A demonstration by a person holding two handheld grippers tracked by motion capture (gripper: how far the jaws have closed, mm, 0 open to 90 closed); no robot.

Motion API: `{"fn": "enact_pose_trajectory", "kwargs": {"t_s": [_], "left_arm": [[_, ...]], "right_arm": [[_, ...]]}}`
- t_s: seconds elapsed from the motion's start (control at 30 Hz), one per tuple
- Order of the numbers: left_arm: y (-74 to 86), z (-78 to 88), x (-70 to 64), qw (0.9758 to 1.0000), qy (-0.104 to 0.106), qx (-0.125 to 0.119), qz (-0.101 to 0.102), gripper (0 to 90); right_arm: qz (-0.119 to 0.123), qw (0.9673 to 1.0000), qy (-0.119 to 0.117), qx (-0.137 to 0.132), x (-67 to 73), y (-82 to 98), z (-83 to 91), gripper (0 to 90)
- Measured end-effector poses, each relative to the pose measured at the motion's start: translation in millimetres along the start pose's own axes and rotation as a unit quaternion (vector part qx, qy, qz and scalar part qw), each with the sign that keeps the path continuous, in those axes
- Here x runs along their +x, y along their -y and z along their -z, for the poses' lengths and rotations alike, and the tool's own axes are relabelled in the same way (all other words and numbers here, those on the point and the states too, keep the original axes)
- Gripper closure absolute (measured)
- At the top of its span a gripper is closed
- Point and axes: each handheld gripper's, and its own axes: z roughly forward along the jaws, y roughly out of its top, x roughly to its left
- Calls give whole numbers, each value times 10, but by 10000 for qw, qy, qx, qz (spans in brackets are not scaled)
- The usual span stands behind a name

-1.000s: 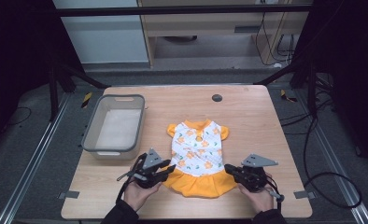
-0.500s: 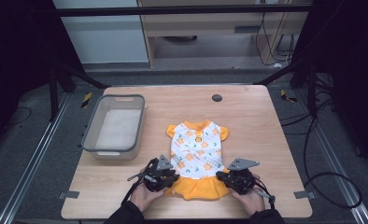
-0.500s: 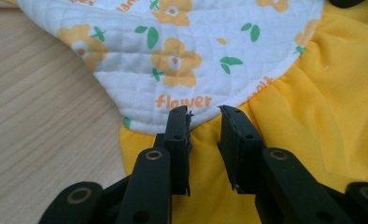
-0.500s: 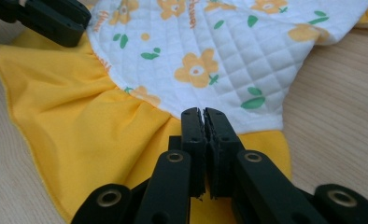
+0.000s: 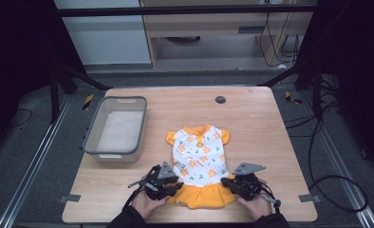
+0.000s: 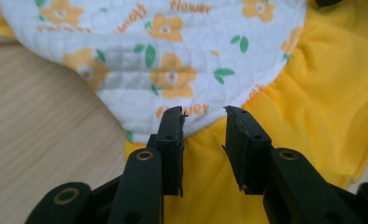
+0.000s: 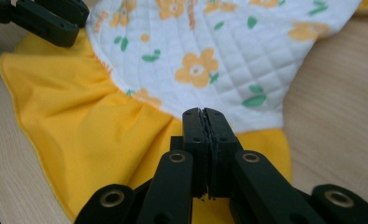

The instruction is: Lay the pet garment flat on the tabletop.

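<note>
Dress (image 5: 200, 166): flat on table (image 5: 270, 142), near edge, neck away from the person; white quilted top with orange flowers, print reading "flower", yellow skirt. Left claw (image 6: 203, 116): at skirt's left waist seam, jaws apart, just opened wider, over the cloth without pinching it. Right claw (image 7: 203, 116): jaws together at right waist seam, apparently nipping fabric. Both claws lie closer to the dress than a second ago. Grey bin (image 5: 116, 128): left, well apart.

I see a small dress (image 5: 199, 161) lying flat, just right of the grey bin (image 5: 116, 128). White quilted top with orange flowers; orange skirt, collar, sleeves. Collar points away from me.
</note>
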Motion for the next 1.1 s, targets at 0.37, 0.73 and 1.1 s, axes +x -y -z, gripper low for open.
{"fn": "enact_pose_trajectory", "kwargs": {"t_s": [0.37,0.73,1.1], "left_arm": [[-372,-105,406,9967,-388,-612,376,681],[-219,-377,427,9986,-492,-3,187,672],[-217,-161,430,9977,-586,-220,253,552]], "right_arm": [[-144,9969,362,-677,-255,-355,-145,900],[-107,9978,652,-45,-343,-281,-471,900],[-161,9971,600,-445,-346,-312,-291,854]]}}
